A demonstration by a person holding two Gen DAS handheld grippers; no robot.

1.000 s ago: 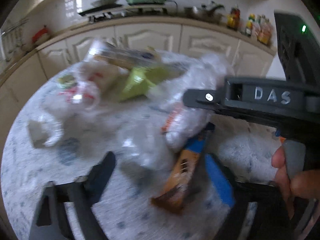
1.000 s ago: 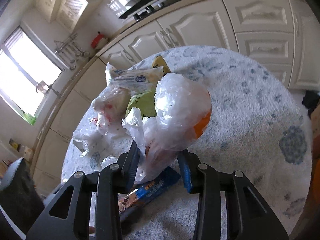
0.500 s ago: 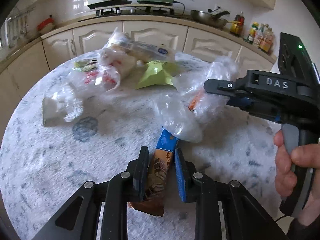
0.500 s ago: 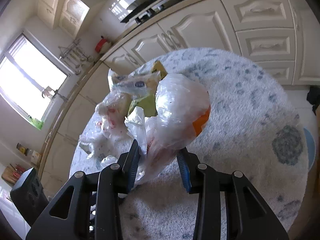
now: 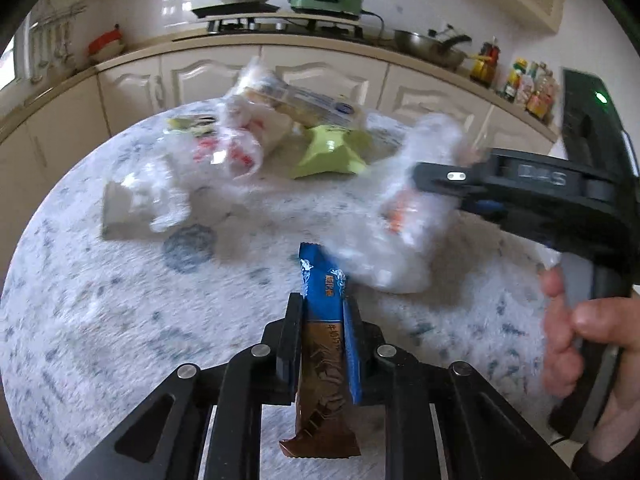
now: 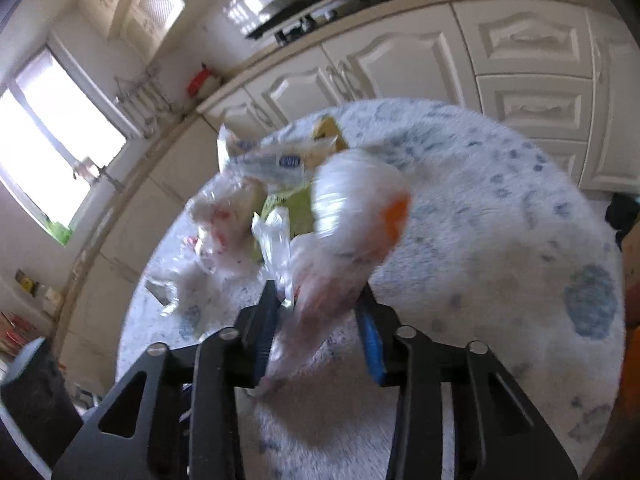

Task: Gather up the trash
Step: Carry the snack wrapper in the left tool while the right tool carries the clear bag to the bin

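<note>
Step in hand: pick-up of loose rubbish from round table (image 5: 100,320); two pieces taken, none yet binned.
Left gripper (image 5: 322,332): clamped tight on blue-and-brown snack wrapper (image 5: 324,344), near table's front edge.
Right gripper (image 6: 320,320): jaws closing, pressing on clear plastic bag (image 6: 352,216) with orange contents, mid-table.
Remaining: green packet (image 5: 328,152), red-printed bags (image 5: 224,148), long clear packet (image 5: 304,100), heaped toward far edge.
Next move, by judgement: lift both clear and carry to a bin; none in view.

Both wrist cams close, angled down; share table (image 5: 100,320) & trash pile (image 6: 256,200).
</note>
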